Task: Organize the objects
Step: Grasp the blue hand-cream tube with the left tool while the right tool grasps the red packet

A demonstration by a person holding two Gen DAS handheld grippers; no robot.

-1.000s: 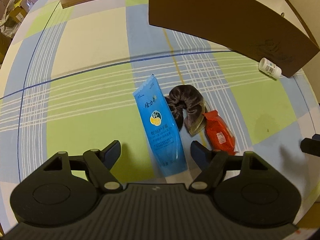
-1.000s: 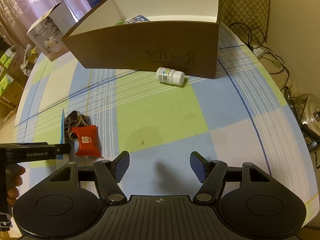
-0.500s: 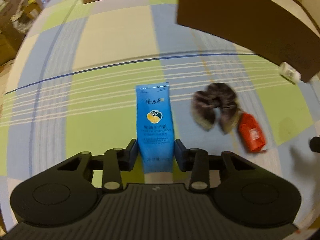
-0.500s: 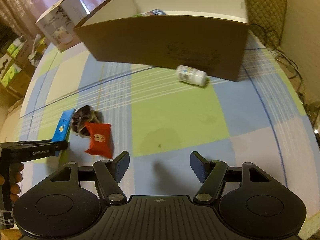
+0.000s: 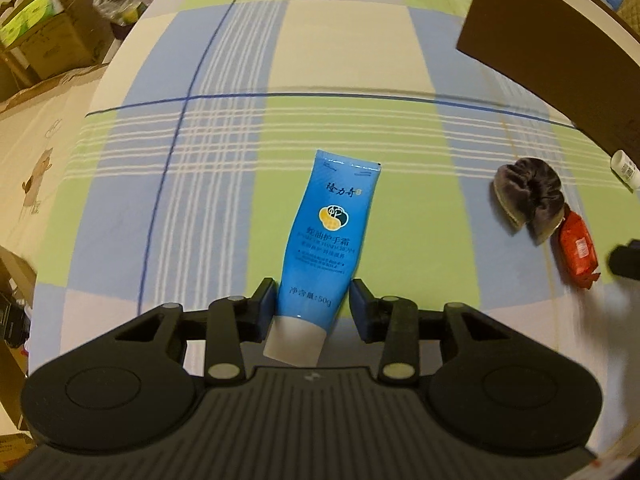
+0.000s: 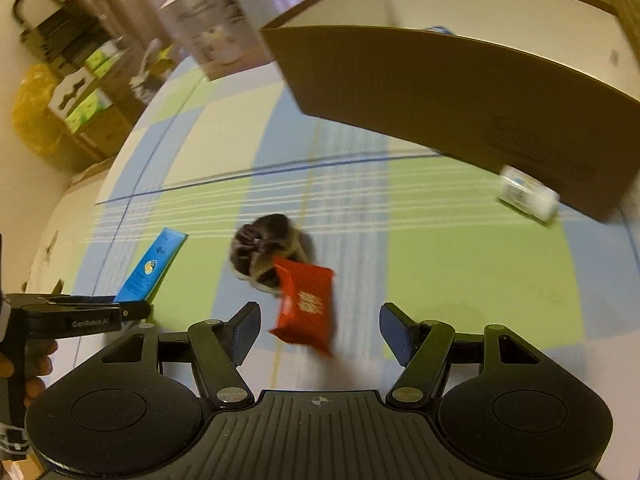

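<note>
**Left grips tube, right lines up on red packet**

Left wrist view: left gripper (image 5: 312, 304) is clamped on the blue tube (image 5: 326, 236) near its white cap end, pads touching both sides. The tube points away along the checked tablecloth (image 5: 240, 184). The dark scrunchie (image 5: 528, 196) and red packet (image 5: 578, 250) lie right of the tube, touching each other. The brown box (image 5: 560, 52) is well beyond the tube to the right, with a small white bottle (image 5: 624, 168) at its foot. To do it well: keep the squeeze low on the firm cap end, lift straight, then carry to the box.

Right wrist view (blurred): right gripper (image 6: 318, 330) has its jaws wide apart, holding nothing, with the red packet (image 6: 306, 308) between them, nearer the left finger. The scrunchie (image 6: 260, 252) touches the packet's far edge. The tube (image 6: 150, 270) is left of the packet, held by the left gripper (image 6: 136, 310). Centre on the packet before closing, and stay clear of the scrunchie.
</note>
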